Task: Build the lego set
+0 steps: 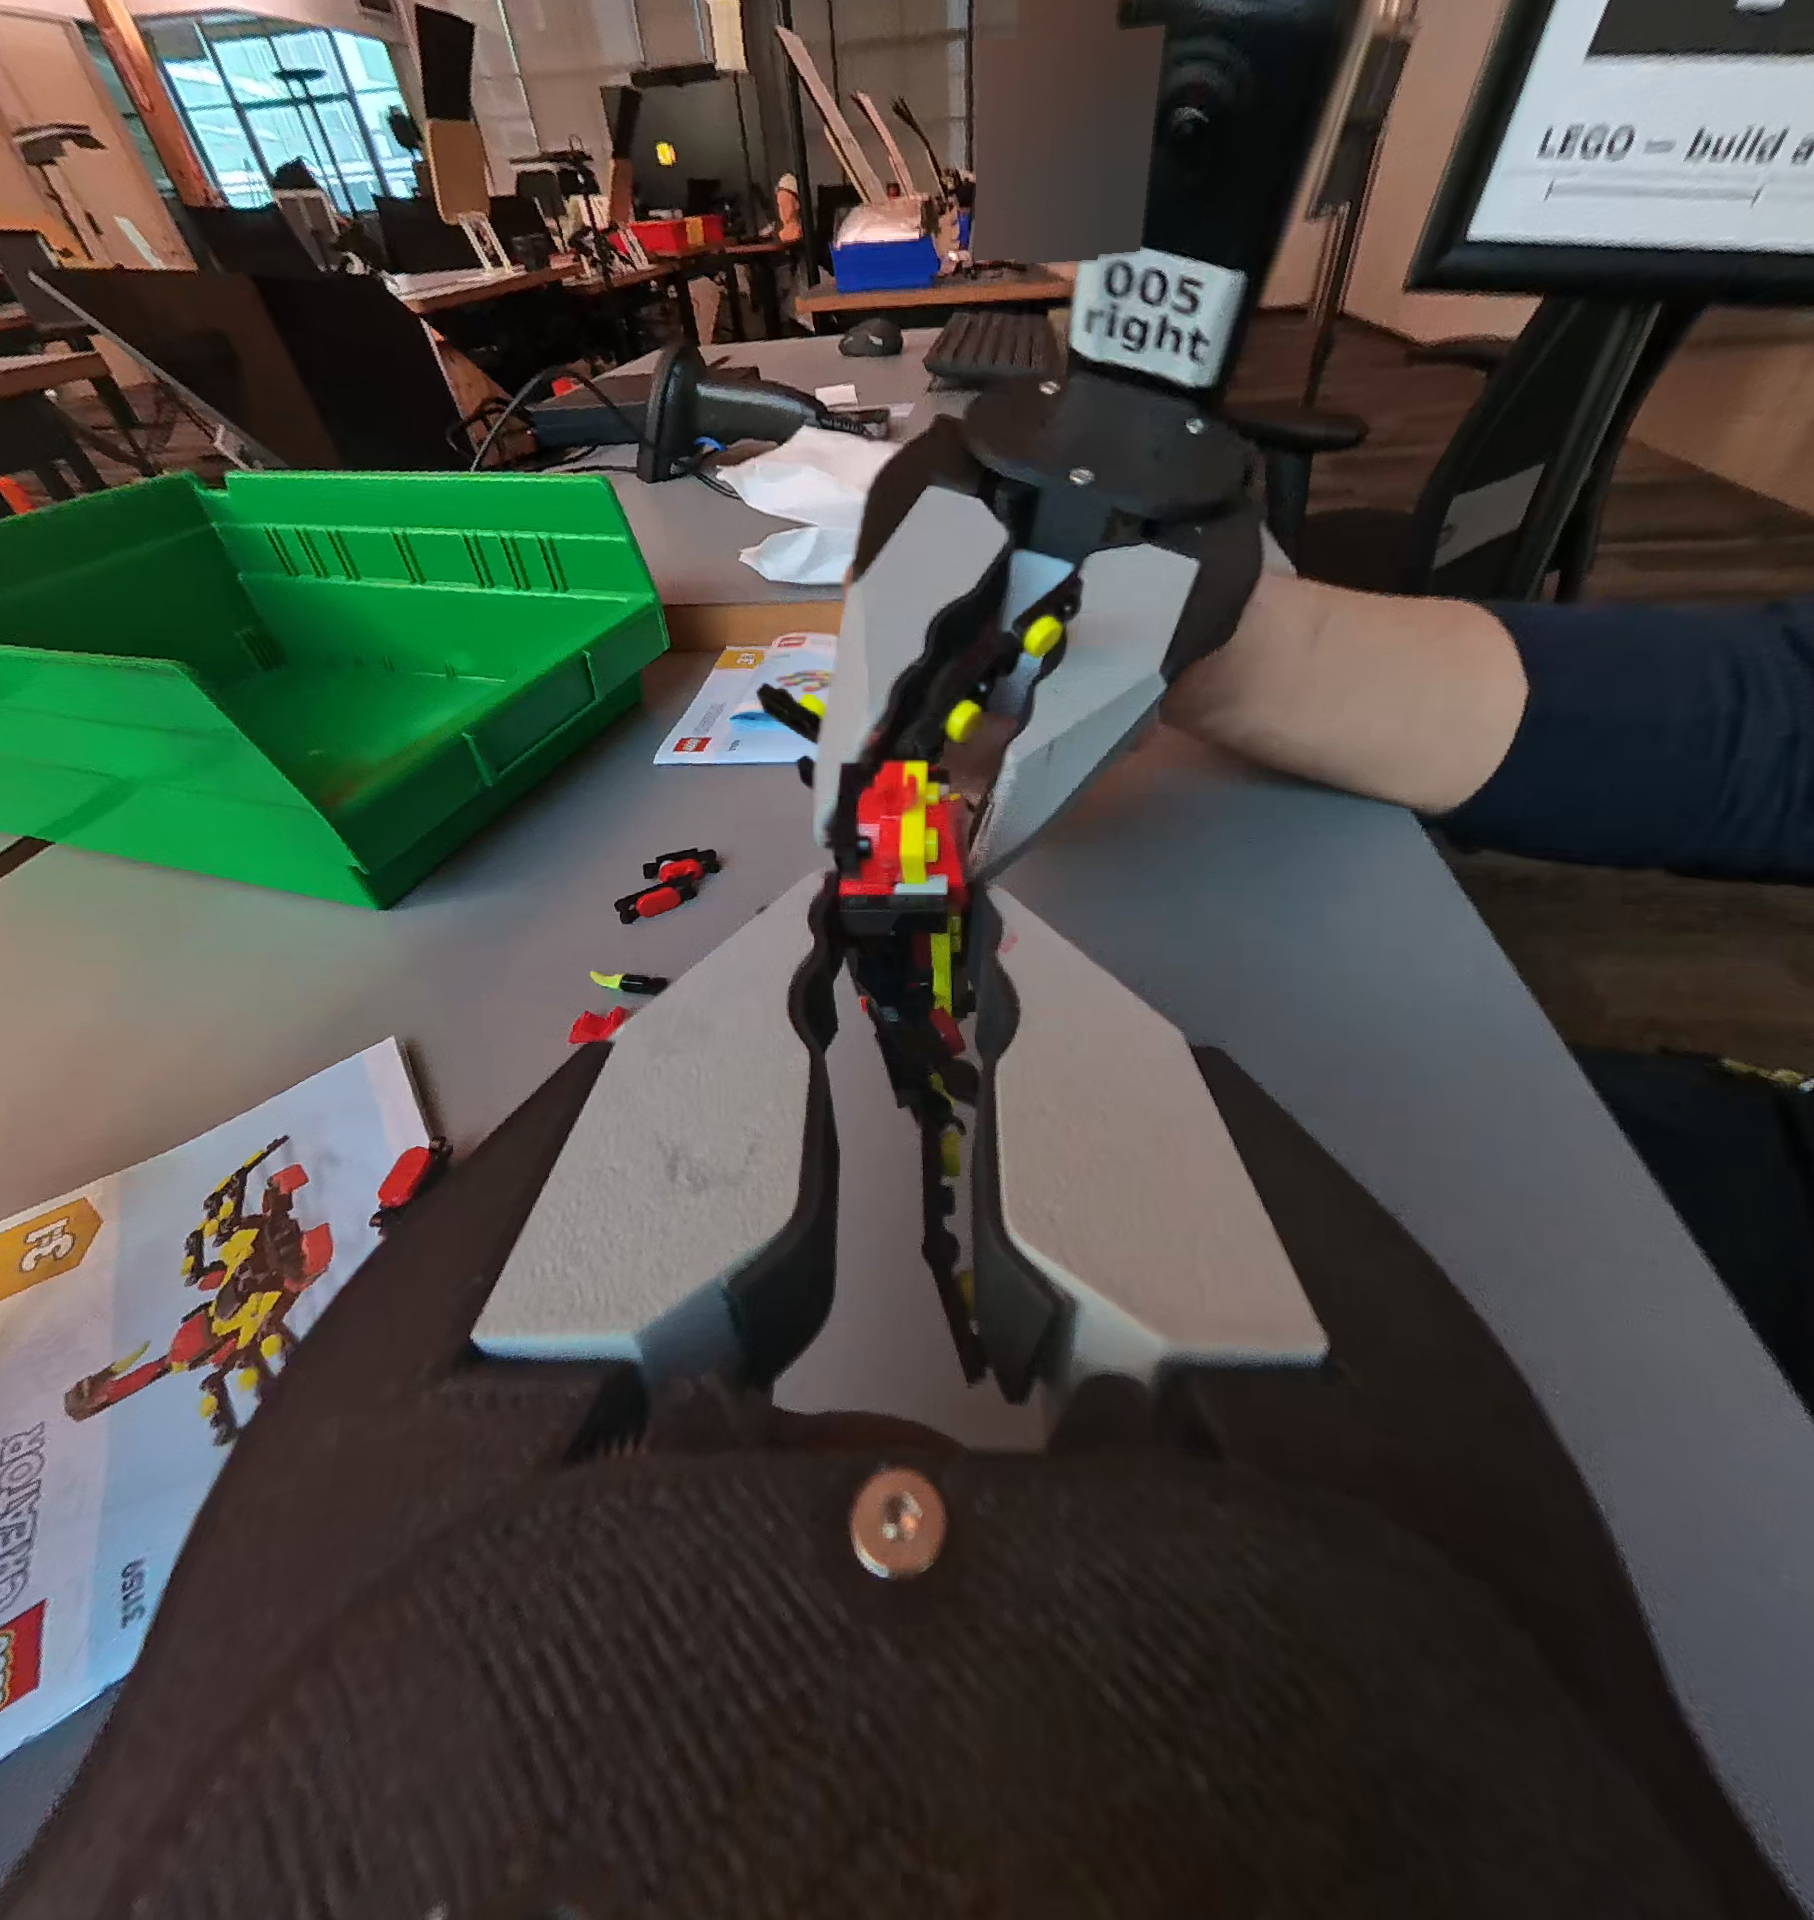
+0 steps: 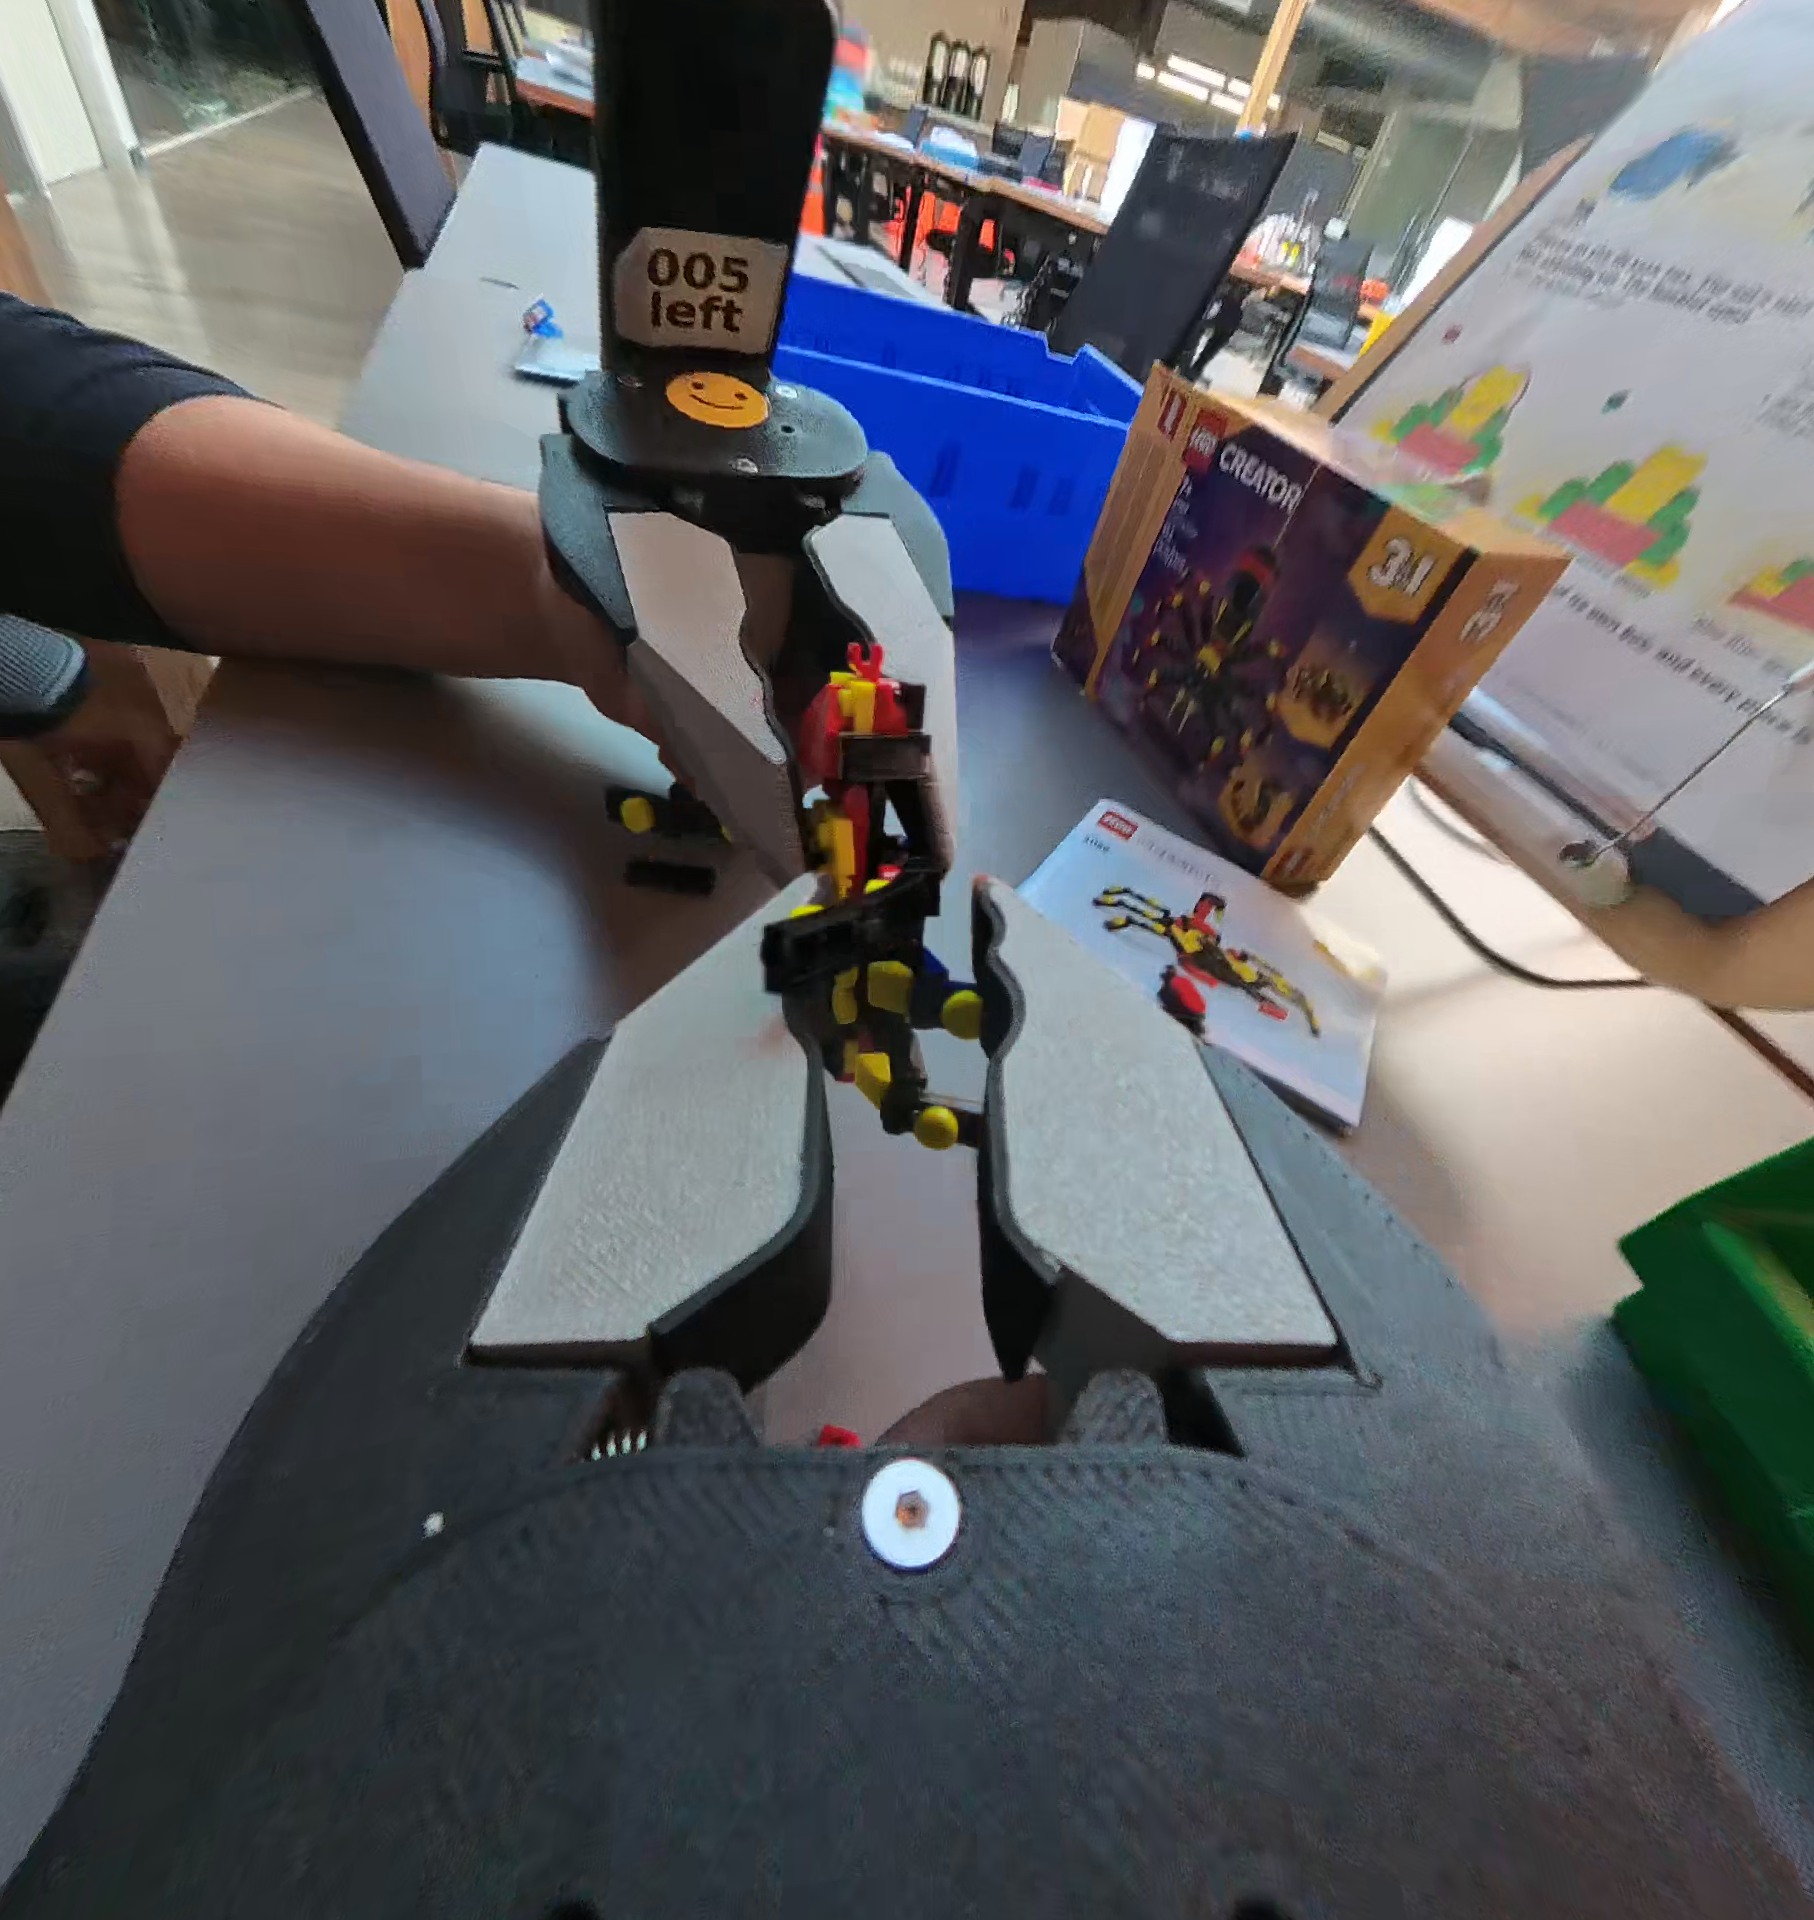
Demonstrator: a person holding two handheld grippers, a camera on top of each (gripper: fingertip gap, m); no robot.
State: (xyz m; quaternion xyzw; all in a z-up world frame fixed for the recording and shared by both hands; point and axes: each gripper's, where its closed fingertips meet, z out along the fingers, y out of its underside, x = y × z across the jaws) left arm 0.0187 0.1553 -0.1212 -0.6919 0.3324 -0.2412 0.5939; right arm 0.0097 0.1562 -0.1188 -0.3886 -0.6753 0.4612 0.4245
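— What do we hold in our left gripper (image 1: 908,914)?
— A red, yellow and black brick model (image 1: 908,862), pinched between both pads; the right gripper (image 1: 908,821) meets it from above, green bin (image 1: 290,665) left.

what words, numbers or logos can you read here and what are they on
I don't copy out writing; these bear it:
White tag on right gripper: legible.
Pale tag on left gripper: legible.
Brick-set box: logo legible, rest blurred.
Instruction booklet beside box: logo legible, small print not.
Dragon booklet: legible.
Screen: heading legible, body blurred.
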